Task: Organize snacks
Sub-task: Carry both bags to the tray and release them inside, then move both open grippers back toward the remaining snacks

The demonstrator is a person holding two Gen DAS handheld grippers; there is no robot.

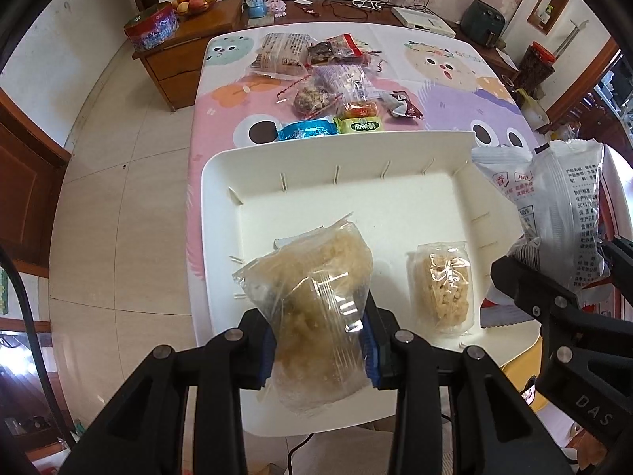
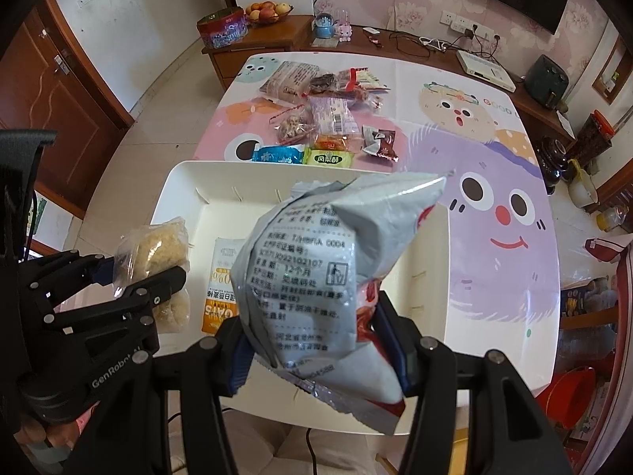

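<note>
The left gripper (image 1: 318,350) is squeezing a clear bag of puffed rice cake (image 1: 312,308) between its fingers (image 1: 259,350), low in the middle of the left wrist picture. The fingers are pressing both sides of the bag, so they are only as far apart as the bag is wide. The bag is hanging over the near part of the white tray (image 1: 316,150).

The right gripper (image 2: 320,360) is pinching a big grey and red snack bag (image 2: 316,273) the same way, and its fingers (image 2: 389,342) are closed against the bag's lower part. That bag is filling the middle of the right wrist picture and is being held above the tray (image 2: 506,340). In the left wrist picture the grey bag (image 1: 554,213) is showing at the right edge.

A small clear pack of rice cake (image 1: 445,289) is lying flat inside the tray, to the right of the held bag. An orange and white packet (image 2: 223,285) is lying in the tray too; part of it is hidden, so its print may be hard to read.

The tray is sitting on the bench (image 2: 474,150), which is wearing a cartoon cloth. Above the tray in both pictures, a pile of loose snacks (image 1: 328,83) is lying on the cloth, with a blue packet (image 1: 304,131) and a green packet (image 1: 362,124) just beside the tray's far rim.
</note>
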